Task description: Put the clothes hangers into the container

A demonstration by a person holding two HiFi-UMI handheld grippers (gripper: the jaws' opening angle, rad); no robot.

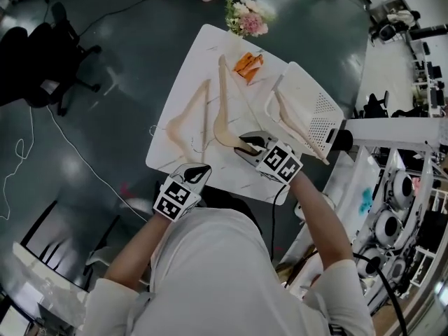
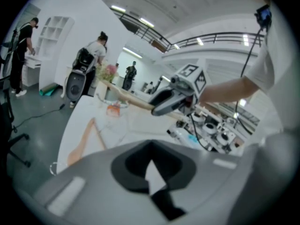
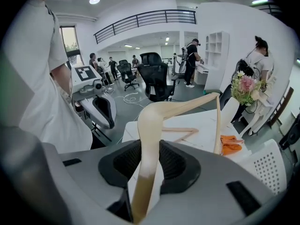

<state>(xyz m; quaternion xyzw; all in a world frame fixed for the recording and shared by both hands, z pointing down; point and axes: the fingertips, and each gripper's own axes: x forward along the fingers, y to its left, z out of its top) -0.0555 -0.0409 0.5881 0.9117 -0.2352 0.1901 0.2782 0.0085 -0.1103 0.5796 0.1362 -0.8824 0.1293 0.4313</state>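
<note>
My right gripper [image 1: 249, 145] [image 3: 149, 159] is shut on one end of a pale wooden hanger [image 1: 222, 107] [image 3: 180, 107], raised a little over the white table [image 1: 203, 54]. A second wooden hanger [image 1: 187, 121] [image 2: 86, 137] lies flat on the table's left half. A third hanger [image 1: 294, 121] rests inside the white perforated container [image 1: 320, 107] [image 3: 268, 165] at the table's right edge. At the table's front edge my left gripper [image 1: 197, 173] [image 2: 151, 172] is shut with nothing in it. The left gripper view shows the right gripper [image 2: 165, 102] carrying its hanger.
An orange object [image 1: 248, 64] [image 3: 230, 143] and a bunch of flowers [image 1: 245, 18] [image 3: 246, 89] sit at the table's far end. Black office chairs [image 1: 42, 61], floor cables and several people stand around. White equipment racks [image 1: 395, 187] are to the right.
</note>
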